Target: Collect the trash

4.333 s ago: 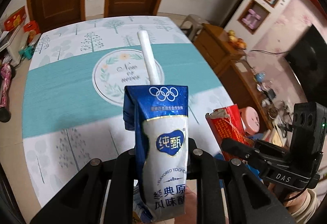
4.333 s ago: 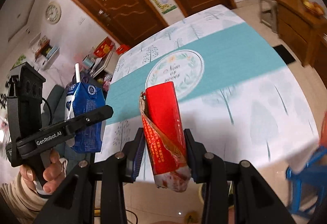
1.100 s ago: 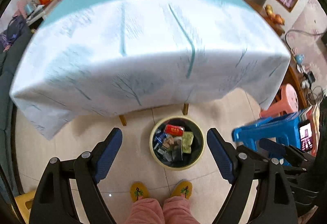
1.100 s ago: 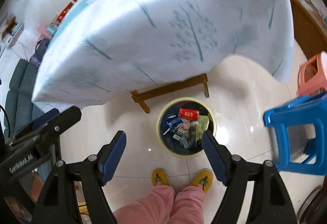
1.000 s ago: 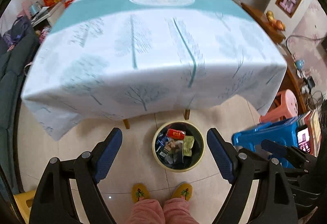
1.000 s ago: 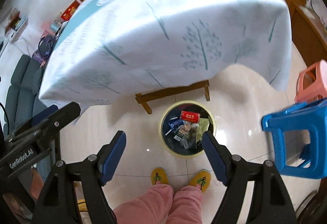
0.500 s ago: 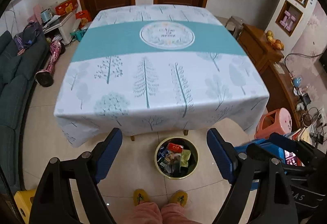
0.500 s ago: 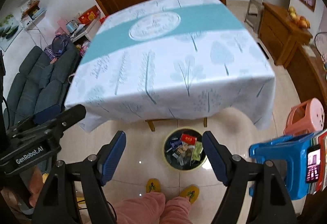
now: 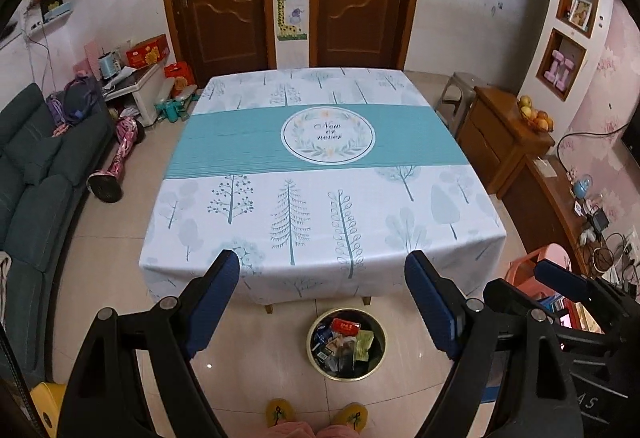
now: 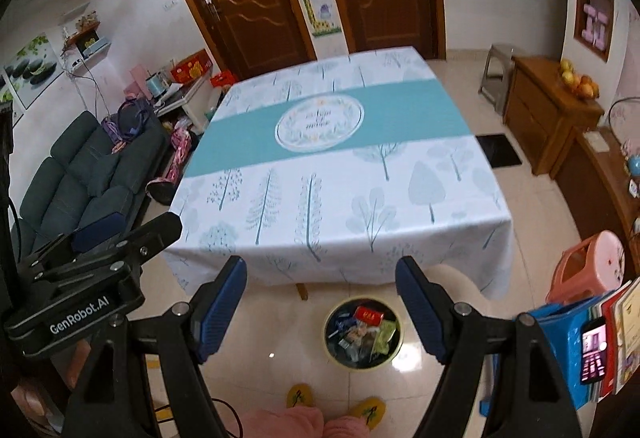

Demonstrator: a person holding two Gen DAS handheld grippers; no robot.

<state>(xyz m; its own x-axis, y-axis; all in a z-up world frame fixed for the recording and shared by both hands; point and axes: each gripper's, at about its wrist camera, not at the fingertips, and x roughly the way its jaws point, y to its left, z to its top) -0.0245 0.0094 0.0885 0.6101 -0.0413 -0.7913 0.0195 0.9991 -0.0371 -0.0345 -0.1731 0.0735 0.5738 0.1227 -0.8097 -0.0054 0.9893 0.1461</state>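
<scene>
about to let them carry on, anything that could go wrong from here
The two tools hang close together: the left hand-held gripper and the right hand-held gripper, both open and empty, could knock each other. The trash bin sits on the floor just ahead of the yellow slippers, so a step forward might kick it. It looks fairly full, so more trash may spill.

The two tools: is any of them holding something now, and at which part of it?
Nothing is held. The left tool and the right tool both stand open and empty, above the trash bin on the floor.
</scene>
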